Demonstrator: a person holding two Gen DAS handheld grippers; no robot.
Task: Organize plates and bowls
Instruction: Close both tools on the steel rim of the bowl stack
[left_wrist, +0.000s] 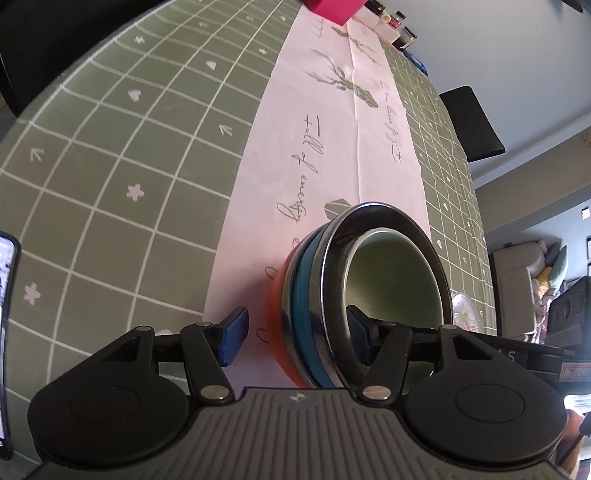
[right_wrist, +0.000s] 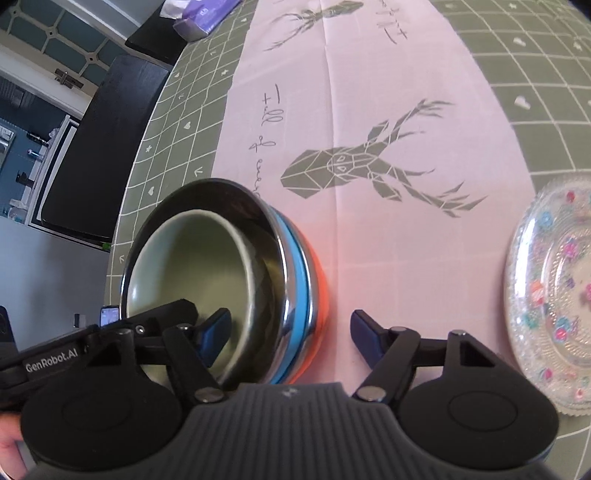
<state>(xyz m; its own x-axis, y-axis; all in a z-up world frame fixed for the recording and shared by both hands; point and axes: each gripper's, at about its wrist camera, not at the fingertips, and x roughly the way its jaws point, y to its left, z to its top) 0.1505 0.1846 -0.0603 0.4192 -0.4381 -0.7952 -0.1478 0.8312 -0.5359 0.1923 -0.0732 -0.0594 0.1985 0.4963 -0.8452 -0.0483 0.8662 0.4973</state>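
The nested stack of bowls (left_wrist: 354, 295) sits on the pink runner (left_wrist: 332, 147) in the lower middle of both wrist views, and both grippers straddle its wall from opposite sides. The left gripper (left_wrist: 295, 334) has one blue pad out over the runner and the other inside the rim; the right gripper (right_wrist: 288, 336) shows the same, one pad inside the pale green bowl (right_wrist: 192, 273), one outside. Neither set of jaws visibly presses on the stack; I read both as parted, with the walls between them.

The main risk, as I judge it, is an uneven pinch: the walls are several layers thick, so the jaws may grab only the steel bowl (right_wrist: 266, 236) and green bowl and leave the blue bowl (right_wrist: 297, 266) and orange bowl (right_wrist: 321, 291) behind, or tip the whole stack. Polished steel could also slip between the pads.

The stack holds, from outside in, orange, blue, steel and green bowls; the green one looks empty. The glass plate (right_wrist: 554, 295) at the right edge of the right wrist view lies on the tabletop (left_wrist: 110, 147), apart from the stack, with nothing on it.
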